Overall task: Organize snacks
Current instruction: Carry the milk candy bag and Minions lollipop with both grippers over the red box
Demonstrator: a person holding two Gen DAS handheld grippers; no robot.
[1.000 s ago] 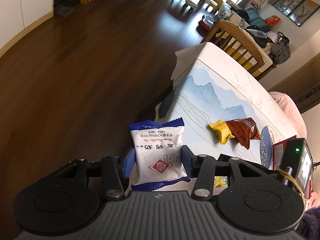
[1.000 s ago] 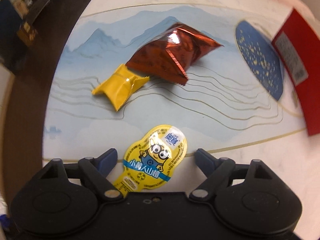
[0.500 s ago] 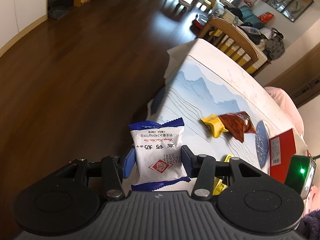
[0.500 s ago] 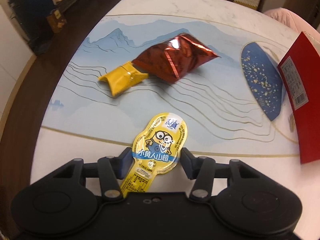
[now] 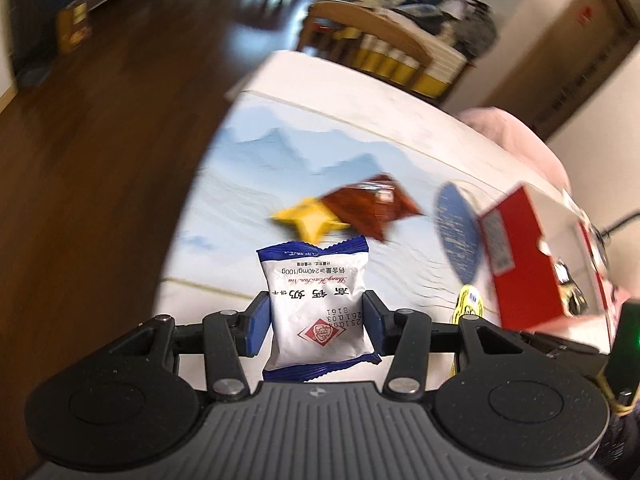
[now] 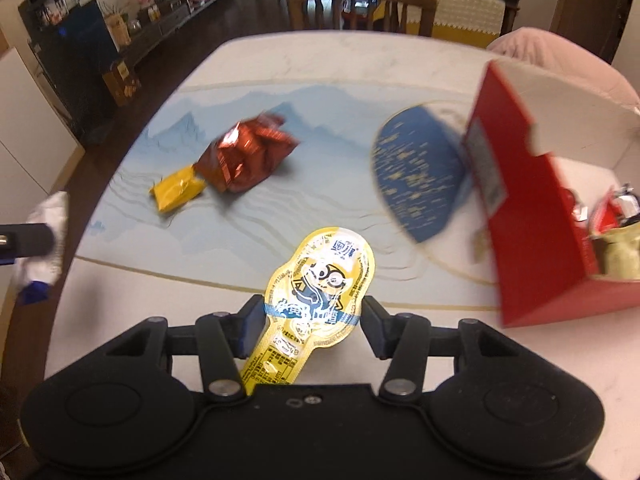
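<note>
My left gripper [image 5: 315,322] is shut on a white and blue snack pouch [image 5: 318,306], held above the table's near edge. My right gripper [image 6: 313,324] is shut on a yellow cartoon snack pack [image 6: 320,286], lifted off the table. A yellow wrapper [image 6: 178,192] and a dark red foil bag [image 6: 246,158] lie side by side on the blue-patterned table [image 6: 320,64]. The open red box [image 6: 544,216] stands at the right with several packets inside. In the left wrist view the yellow wrapper [image 5: 306,220], the red foil bag [image 5: 370,208] and the red box [image 5: 520,260] show blurred.
A wooden chair [image 6: 360,4] stands at the table's far side. Something pink [image 6: 560,64] sits beyond the box. A dark cabinet [image 6: 72,64] and dark wood floor [image 5: 100,120] lie off the table's left edge. The left gripper with its pouch [image 6: 44,236] shows at the right wrist view's left edge.
The right gripper closed on the yellow cartoon pack and lifted it toward the red box. The left gripper carried its pouch from over the floor to over the table.
</note>
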